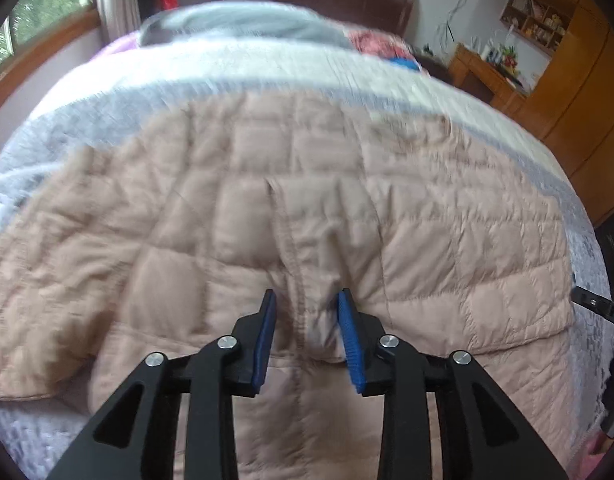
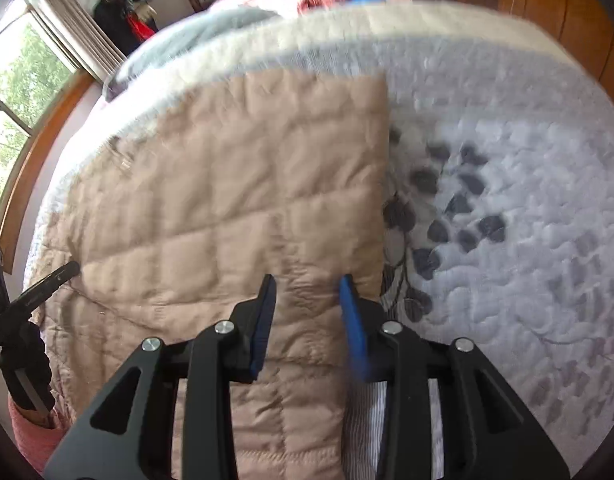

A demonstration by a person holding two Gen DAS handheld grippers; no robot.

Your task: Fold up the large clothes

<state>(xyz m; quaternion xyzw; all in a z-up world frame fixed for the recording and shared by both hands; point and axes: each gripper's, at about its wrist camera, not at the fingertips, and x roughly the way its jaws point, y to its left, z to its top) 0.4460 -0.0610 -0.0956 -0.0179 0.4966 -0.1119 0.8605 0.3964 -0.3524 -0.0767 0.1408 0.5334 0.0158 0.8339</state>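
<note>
I can read no writing or label anywhere. My left gripper [image 1: 307, 300] stands released, a raised seam ridge of the pink quilted jacket [image 1: 267, 208] between its blue pads [image 1: 349, 332]. My right gripper [image 2: 309, 286] is parted over the jacket's right edge. The puffy, square-stitched jacket lies spread on the leaf-printed bedspread [image 2: 507, 200].

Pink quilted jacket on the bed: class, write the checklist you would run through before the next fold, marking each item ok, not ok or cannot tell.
1. Pink quilted jacket lies on the bedspread: ok.
2. Left claw open, astride a stitched ridge: ok.
3. Right claw open over the jacket's side edge: ok.
4. Either claw gripping fabric: not ok, the pads do not press.
5. Jacket smooth: not ok, puckered near the left claw.
6. Sleeves tucked in: cannot tell.
</note>
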